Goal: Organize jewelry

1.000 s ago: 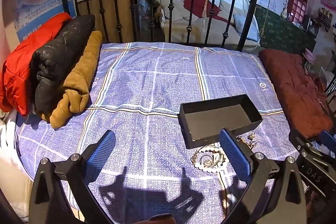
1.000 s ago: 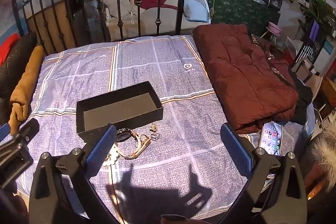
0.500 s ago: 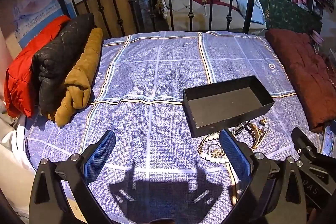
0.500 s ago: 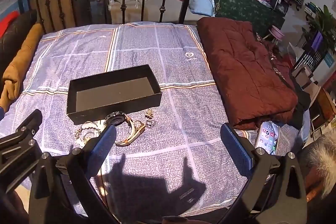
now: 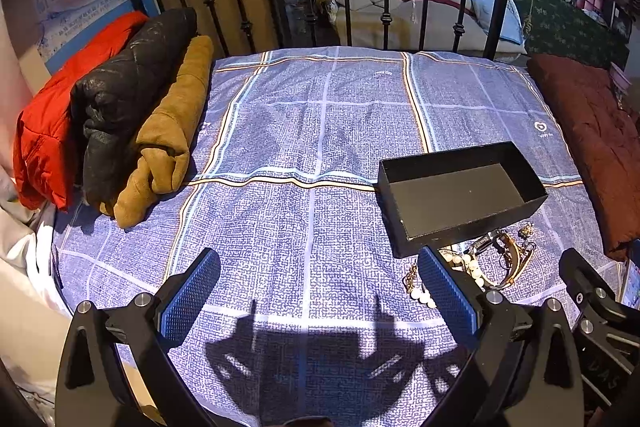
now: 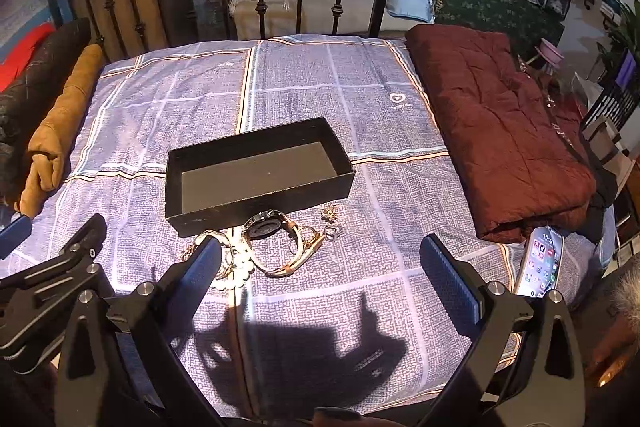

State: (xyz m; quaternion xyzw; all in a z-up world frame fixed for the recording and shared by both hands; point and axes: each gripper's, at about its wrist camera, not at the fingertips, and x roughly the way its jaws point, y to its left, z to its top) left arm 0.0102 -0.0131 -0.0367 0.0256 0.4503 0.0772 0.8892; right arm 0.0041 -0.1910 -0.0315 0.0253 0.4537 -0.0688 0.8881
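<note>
Both grippers hung above the near edge of the bed (image 6: 304,87), and neither held anything. The left gripper (image 5: 318,297) had its blue-padded fingers (image 5: 188,297) spread wide over bare patterned bedspread. The right gripper (image 6: 320,279) was just as wide open, its shadow thrown on the cloth below.

The open black box (image 6: 256,171) sat on the bedspread with nothing visible inside. The jewelry lay outside it, in a loose cluster just in front of its near wall: a watch (image 6: 264,227) with a dark face and pale strap, close against the box; a string of pearl beads (image 6: 236,273) to its left, partly hidden behind the right gripper's left finger; and small earrings (image 6: 330,221) to the right of the watch. From the left wrist view the same cluster (image 5: 492,263) showed just beyond that gripper's right finger.

A folded maroon quilt (image 6: 500,131) lay along the bed's right side with a lit phone (image 6: 540,261) at its near corner. Rolled tan (image 5: 168,131), black (image 5: 124,99) and red (image 5: 52,115) jackets lined the left side.
</note>
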